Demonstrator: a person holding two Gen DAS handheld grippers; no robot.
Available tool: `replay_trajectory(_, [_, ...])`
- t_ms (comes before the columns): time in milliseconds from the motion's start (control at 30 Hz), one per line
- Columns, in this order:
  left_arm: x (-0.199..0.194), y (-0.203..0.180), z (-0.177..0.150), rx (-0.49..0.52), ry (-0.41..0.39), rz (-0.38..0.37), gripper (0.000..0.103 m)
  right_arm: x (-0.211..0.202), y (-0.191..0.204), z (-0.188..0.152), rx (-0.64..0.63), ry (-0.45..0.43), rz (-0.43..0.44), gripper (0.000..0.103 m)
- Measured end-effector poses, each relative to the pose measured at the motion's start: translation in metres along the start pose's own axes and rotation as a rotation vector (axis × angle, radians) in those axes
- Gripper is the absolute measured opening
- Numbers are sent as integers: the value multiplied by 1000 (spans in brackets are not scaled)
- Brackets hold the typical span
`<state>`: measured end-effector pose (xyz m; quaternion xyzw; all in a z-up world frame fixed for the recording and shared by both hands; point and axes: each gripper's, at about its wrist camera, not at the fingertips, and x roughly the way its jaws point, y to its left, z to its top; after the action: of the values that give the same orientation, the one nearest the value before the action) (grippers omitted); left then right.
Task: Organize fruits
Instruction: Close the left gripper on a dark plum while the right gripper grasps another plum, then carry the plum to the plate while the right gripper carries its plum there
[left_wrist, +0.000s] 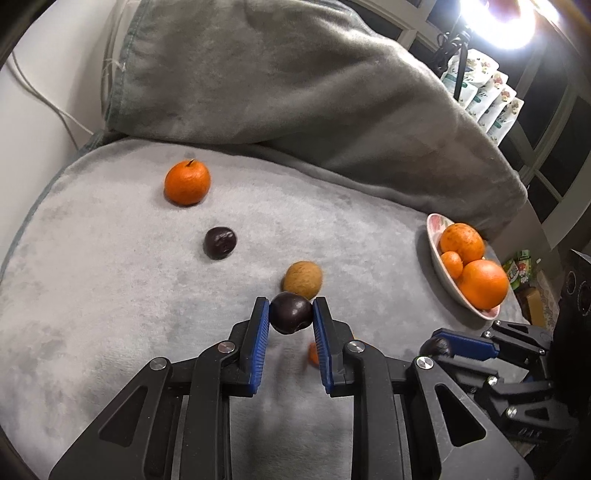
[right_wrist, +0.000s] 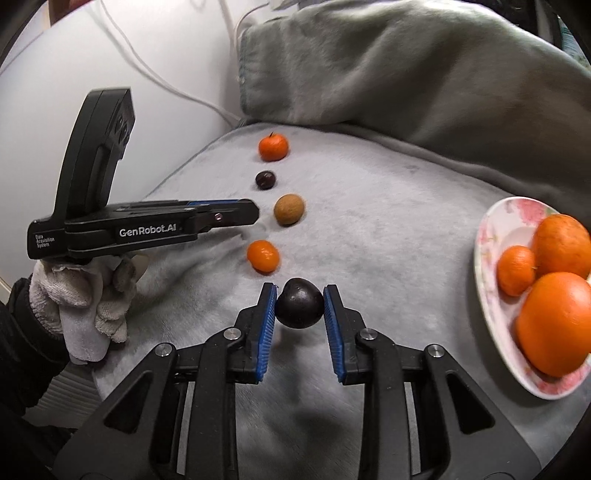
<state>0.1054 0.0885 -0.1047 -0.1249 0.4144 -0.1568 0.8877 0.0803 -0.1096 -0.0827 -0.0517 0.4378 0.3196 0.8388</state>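
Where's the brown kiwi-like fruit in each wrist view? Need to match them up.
Left wrist: brown fruit sits at centre, just beyond the dark fruit between the left gripper's jaws.
Right wrist: brown fruit is upper centre, third down the row of fruit.
Shared landmark: the plate of oranges at the right edge.

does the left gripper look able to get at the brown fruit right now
Probably not as things stand: the left gripper is shut on a dark plum, so its jaws are full. The brown fruit lies just beyond on the grey cushion, with nothing else between.
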Motion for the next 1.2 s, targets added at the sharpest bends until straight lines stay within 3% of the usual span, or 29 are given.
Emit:
replay_trajectory(600, [5, -56, 19, 69, -38, -92, 22, -91, -61, -11, 124, -161, -146, 27])
replay_trajectory(1200, [37, -129, 46, 160, -42, -179, 22, -138, -134, -41, 250, -219, -281, 27])
